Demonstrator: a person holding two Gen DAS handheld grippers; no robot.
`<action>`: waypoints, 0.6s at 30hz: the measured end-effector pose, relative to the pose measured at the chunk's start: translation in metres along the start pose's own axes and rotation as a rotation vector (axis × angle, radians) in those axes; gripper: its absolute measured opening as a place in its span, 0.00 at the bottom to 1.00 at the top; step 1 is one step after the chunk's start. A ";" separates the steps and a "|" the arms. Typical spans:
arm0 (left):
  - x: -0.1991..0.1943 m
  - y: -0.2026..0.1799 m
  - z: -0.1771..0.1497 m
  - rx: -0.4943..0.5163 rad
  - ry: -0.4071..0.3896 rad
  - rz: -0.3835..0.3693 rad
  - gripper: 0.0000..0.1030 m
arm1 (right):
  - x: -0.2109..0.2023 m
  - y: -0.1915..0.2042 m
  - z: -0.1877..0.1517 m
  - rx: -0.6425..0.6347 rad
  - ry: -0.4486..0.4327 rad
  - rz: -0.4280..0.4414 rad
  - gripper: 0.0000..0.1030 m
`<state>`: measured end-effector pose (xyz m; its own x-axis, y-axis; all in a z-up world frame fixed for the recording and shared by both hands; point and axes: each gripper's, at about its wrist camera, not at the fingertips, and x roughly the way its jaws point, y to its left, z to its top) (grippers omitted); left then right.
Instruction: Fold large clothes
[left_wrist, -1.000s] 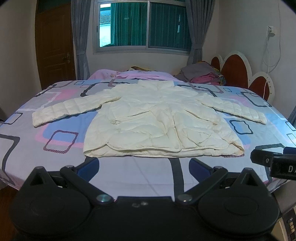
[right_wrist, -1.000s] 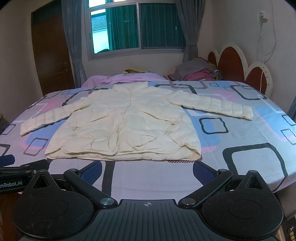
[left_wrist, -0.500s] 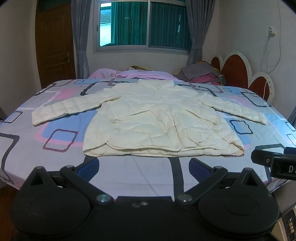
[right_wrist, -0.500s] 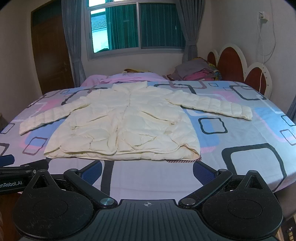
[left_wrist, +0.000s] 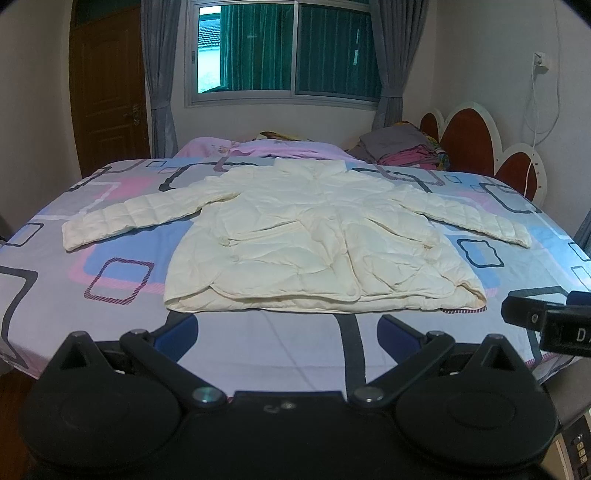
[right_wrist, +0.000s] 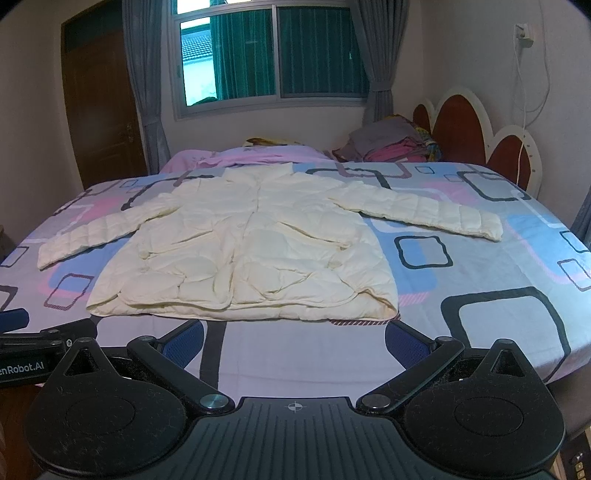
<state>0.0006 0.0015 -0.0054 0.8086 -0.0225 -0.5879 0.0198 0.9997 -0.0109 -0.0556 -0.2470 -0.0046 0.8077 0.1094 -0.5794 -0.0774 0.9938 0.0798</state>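
Left tool (left_wrist: 288, 334): matte black housing with two round discs, triangular lugs, two silver pivot screws and blue finger pads (left_wrist: 177, 334). Right tool (right_wrist: 293, 338): same black build, ribbed centre plate bearing a small crosshair mark, silver pivot screws, textured blue pads (right_wrist: 404, 341). White lettering "enRobot.AI" shows on the left tool's side in the right wrist view.

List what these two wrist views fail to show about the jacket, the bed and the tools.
- Jacket: its underside lies against the bed in both views.
- Bed: its near edge is hidden by each tool's black body.
- Right tool: in the left view only a piece shows, cut by the right edge.
- Folded clothes pile: too small to identify single items.
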 end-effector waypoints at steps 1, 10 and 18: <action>0.000 0.000 0.000 -0.001 0.000 -0.003 1.00 | 0.000 0.000 0.000 0.001 -0.001 0.000 1.00; 0.002 -0.004 -0.002 -0.009 0.005 0.001 1.00 | 0.000 0.001 0.002 -0.007 0.001 -0.003 1.00; -0.001 -0.002 -0.001 -0.005 0.003 0.000 1.00 | 0.000 0.001 0.001 -0.006 0.002 -0.002 1.00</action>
<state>-0.0004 -0.0009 -0.0054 0.8071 -0.0228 -0.5900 0.0169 0.9997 -0.0155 -0.0547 -0.2458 -0.0039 0.8066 0.1075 -0.5813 -0.0796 0.9941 0.0735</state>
